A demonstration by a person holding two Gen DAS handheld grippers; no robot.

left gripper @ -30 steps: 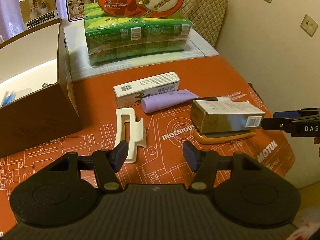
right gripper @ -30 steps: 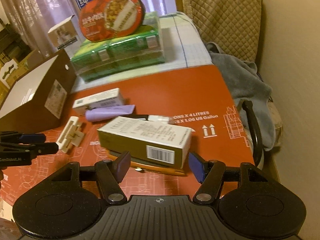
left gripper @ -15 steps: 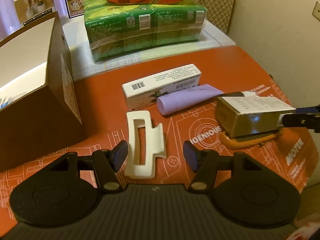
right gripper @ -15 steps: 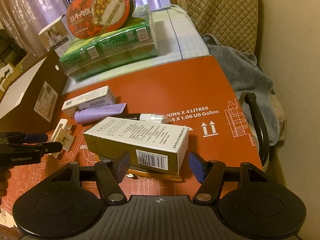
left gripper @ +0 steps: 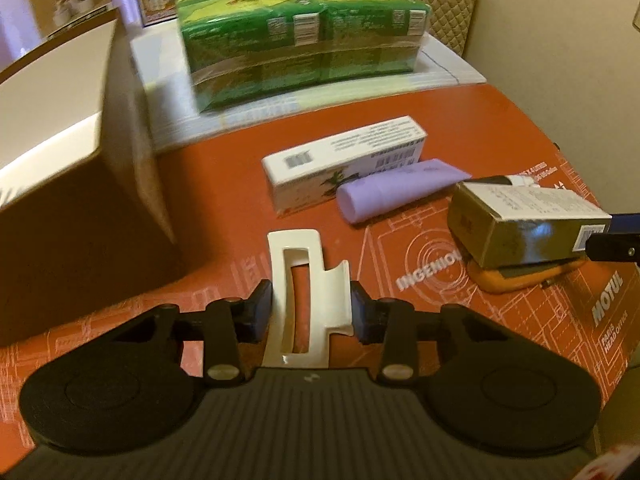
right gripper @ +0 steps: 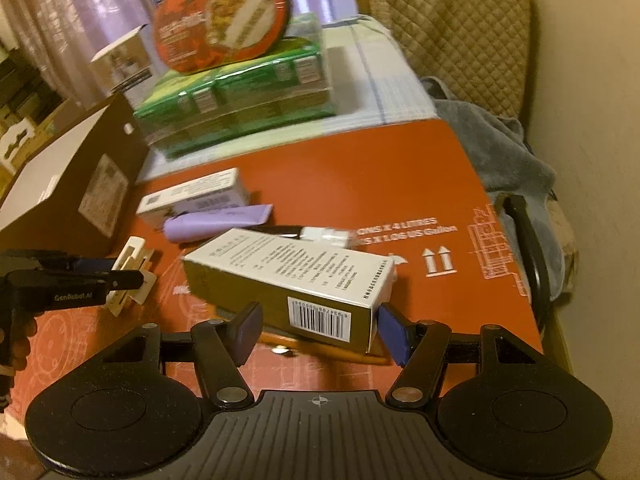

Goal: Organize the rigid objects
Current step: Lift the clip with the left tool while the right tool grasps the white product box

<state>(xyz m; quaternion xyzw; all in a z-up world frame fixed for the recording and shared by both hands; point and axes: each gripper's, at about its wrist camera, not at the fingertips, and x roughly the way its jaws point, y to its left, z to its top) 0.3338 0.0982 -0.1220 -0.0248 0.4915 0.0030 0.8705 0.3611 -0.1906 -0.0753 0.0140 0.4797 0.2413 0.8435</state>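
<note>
A white plastic clip (left gripper: 308, 292) lies on the orange mat, and my left gripper (left gripper: 310, 314) is shut on its near end. It also shows in the right wrist view (right gripper: 130, 280). A gold-and-white carton (right gripper: 288, 276) rests on an orange tool (right gripper: 320, 350); my right gripper (right gripper: 320, 330) is open around the carton's barcode end, pads close to its sides. The carton shows at the right of the left wrist view (left gripper: 524, 224). A white box (left gripper: 344, 160), a purple tube (left gripper: 396, 194) and a black-and-white pen (right gripper: 304, 234) lie behind.
An open brown cardboard box (left gripper: 76, 200) stands at the left. A green shrink-wrapped pack (left gripper: 304, 44) with a red food bowl (right gripper: 220, 20) on top sits at the back. A grey cloth (right gripper: 504, 148) and a wall are at the right.
My left gripper moved forward over the white clip and closed on it. My right gripper moved up around the carton's end and stayed open.
</note>
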